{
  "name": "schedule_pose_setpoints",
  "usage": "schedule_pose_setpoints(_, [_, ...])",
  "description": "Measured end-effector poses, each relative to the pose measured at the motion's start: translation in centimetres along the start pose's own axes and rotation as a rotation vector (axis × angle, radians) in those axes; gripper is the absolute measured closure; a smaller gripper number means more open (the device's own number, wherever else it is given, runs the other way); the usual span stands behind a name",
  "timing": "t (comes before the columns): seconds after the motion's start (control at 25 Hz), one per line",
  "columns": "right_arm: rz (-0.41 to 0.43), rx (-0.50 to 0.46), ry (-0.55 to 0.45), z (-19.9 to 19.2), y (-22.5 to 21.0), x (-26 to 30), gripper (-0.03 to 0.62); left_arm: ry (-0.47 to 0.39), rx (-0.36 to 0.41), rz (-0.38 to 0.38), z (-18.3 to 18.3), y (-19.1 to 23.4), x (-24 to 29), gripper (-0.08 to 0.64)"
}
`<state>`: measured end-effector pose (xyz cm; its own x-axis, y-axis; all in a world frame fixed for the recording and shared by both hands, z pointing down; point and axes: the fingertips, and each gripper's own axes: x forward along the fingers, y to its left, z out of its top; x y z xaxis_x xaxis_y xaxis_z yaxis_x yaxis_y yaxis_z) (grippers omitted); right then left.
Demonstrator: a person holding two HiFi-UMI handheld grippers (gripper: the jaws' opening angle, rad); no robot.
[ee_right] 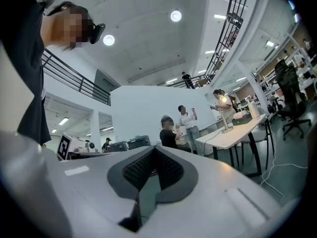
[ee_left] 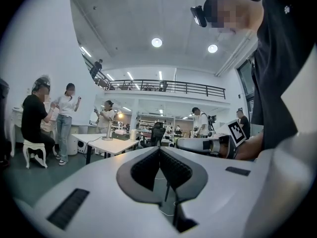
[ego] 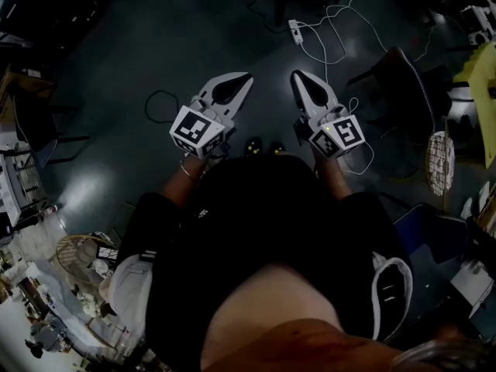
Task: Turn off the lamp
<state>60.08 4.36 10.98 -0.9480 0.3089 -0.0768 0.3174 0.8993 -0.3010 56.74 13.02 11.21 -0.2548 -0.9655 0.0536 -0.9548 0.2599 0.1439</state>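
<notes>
Left claw (ego: 246, 77): jaws together, empty, held level, well apart from the desk (ee_left: 111, 145).
Right claw (ego: 295, 75): jaws together, empty, equally far from the desk.
Lamp (ee_right: 224, 116): lit, upright on the desk; seen only in the claw views.
Head view only: dark floor (ego: 132, 60), white power strip (ego: 297, 31).

Desk lamp (ee_right: 225, 117) on table (ee_right: 231, 138) at three o'clock in right gripper view, people (ee_right: 187, 122) behind at its left, office chair (ee_right: 290, 94) right.
</notes>
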Motion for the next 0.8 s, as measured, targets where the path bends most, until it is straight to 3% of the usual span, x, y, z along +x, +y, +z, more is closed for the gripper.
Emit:
schedule_pose_setpoints(0.36, [0.006, -0.004, -0.018, -0.3, 1.5, 2.1, 0.592, -0.037, -0.009, -0.006, -0.3, 2.5, -1.8, 0.552])
schedule_pose_setpoints(0.52, [-0.007, -0.021, 0.041, -1.0, 0.4, 2.5, 0.592, -0.055, -0.028, 0.001, -0.3, 3.1, -1.5, 0.552])
schedule_pose_setpoints(0.8, [0.013, -0.030, 0.052, -1.1, -1.6, 5.0, 0.592, -0.068, -0.042, 0.076, -0.6, 6.3, -1.8, 0.552])
